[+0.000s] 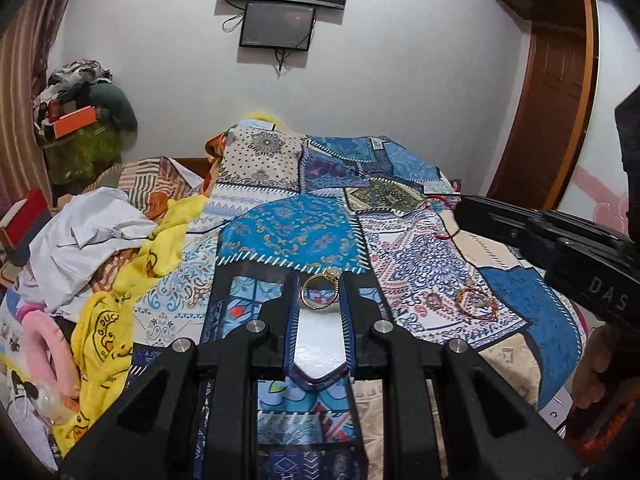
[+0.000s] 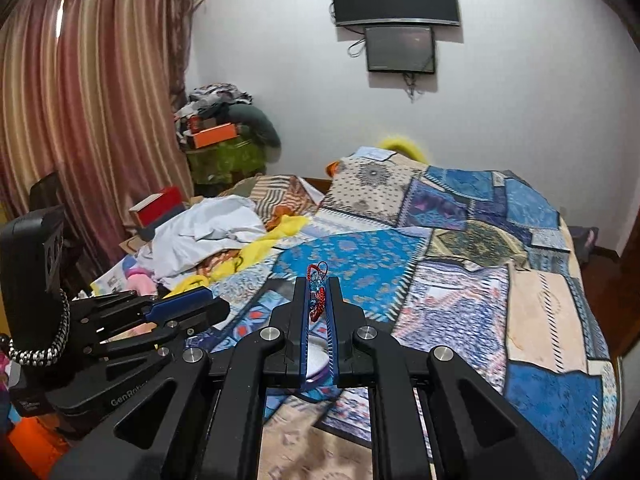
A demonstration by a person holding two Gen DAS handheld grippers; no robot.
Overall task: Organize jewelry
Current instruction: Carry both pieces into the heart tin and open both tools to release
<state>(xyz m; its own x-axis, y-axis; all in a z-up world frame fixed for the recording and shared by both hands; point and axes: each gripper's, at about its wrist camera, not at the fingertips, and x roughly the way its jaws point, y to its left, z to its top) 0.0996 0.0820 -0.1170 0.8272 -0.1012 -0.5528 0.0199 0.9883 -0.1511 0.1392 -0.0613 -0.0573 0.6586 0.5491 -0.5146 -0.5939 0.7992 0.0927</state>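
Two pinches: left gripper (image 1: 320, 292) nips gold ring (image 1: 319, 293) above quilt (image 1: 288, 224), right gripper (image 2: 318, 300) nips red cord (image 2: 317, 294), seemingly beaded; carry both level, bangle (image 1: 475, 303) lying right.

Left gripper (image 1: 320, 292): matt black plastic with brushed-metal screw heads, pinching a glossy gold metal ring (image 1: 319, 293). Right gripper (image 2: 319, 296): same finish, blue ribbed pads, clamping a red braided cord bracelet (image 2: 317, 294). Centre: printed patchwork cloth bedspread (image 1: 288, 228), smooth. Upper right: varnished wooden door (image 1: 548, 92).
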